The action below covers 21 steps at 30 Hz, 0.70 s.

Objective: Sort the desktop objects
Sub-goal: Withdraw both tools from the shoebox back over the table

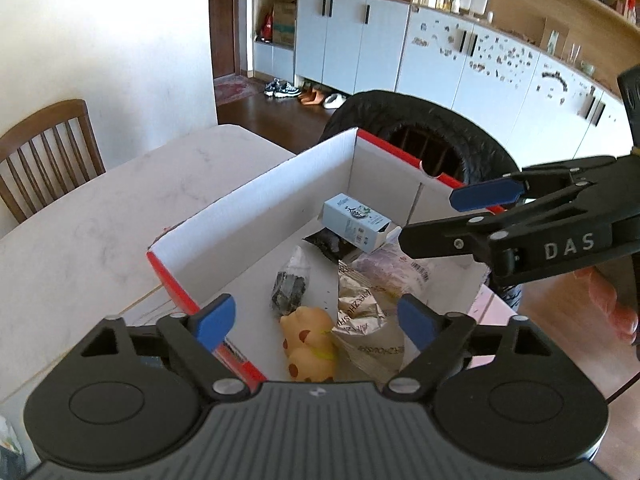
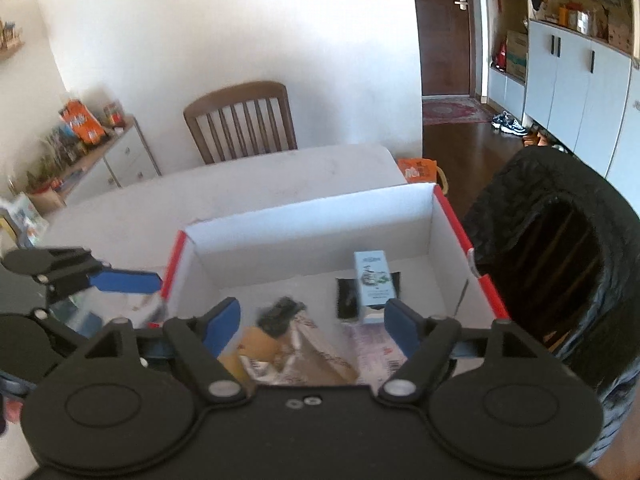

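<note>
Your left gripper [image 1: 316, 322] hangs over the near end of the cardboard box [image 1: 256, 204], fingers [image 1: 216, 322] spread wide with nothing between them. Your right gripper [image 2: 314, 322] sits above the same box [image 2: 312, 216], fingers [image 2: 222, 326] also wide and empty. From the left wrist view the right gripper [image 1: 440, 216] reaches in over the box's right wall, clear of the contents.

Everything sorted lies inside the box, which rests on the white bench [image 1: 120, 208]. A pale blue carton [image 1: 354, 220] lies near the box's far wall, tilted on top of a dark packet [image 1: 326, 242]. A small clear bag of black parts [image 1: 290, 284] lies mid-floor, left of a crinkled foil wrapper [image 1: 358, 308]. A yellow toy animal [image 1: 308, 344] lies at the near end, touching the foil wrapper. A pinkish plastic pouch [image 1: 394, 270] sits toward the box's right wall, partly under the right gripper.

In the right wrist view the carton [image 2: 372, 280] lies lengthwise, deep in the box; the nearer contents are blurred. The left gripper [image 2: 120, 282] shows just outside the box's left wall.

Beyond the box: a wooden chair [image 2: 244, 120] at the far side of the bench, and a black tyre-like ring [image 1: 420, 136] just behind the box's far wall.
</note>
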Available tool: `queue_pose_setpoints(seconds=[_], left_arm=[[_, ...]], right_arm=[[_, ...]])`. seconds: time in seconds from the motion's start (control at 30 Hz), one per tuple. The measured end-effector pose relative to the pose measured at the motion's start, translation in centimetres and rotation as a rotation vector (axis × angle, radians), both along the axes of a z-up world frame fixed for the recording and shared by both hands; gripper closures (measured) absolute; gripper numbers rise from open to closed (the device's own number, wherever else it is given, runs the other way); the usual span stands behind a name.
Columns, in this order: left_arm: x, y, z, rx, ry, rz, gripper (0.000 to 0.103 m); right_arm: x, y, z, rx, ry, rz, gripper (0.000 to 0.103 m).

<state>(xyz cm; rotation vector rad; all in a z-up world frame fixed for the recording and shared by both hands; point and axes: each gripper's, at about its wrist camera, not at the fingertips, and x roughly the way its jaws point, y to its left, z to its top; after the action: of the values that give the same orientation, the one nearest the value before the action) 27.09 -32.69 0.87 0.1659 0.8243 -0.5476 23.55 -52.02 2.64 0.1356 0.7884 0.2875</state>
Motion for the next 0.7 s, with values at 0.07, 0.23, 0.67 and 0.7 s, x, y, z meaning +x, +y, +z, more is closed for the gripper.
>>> queue_pose_setpoints(seconds=[0.07,0.23,0.67,0.7], left_arm=[[-0.6,0.6,0.3,-0.013,-0.008,0.003,0.005],[-2.1,2.6,0.9,-0.059,-0.033,0.018,0.002],[-7.2,10.7,2.5,-0.120,-0.094,0.077,0.002],[-7.7,11.4,2.5,-0.118,-0.098,0.082,0.002]], right_arm=[[-0.6,0.4,0.4,0.014,-0.012,-0.011,0.023],[-2.3,2.0,1.2,0.005,-0.052,-0.033,0.022],[-5.2,9.3,1.1,0.018,-0.072,-0.040,0.021],[-5.4,9.9,1.2,0.017,-0.074,-0.035,0.021]])
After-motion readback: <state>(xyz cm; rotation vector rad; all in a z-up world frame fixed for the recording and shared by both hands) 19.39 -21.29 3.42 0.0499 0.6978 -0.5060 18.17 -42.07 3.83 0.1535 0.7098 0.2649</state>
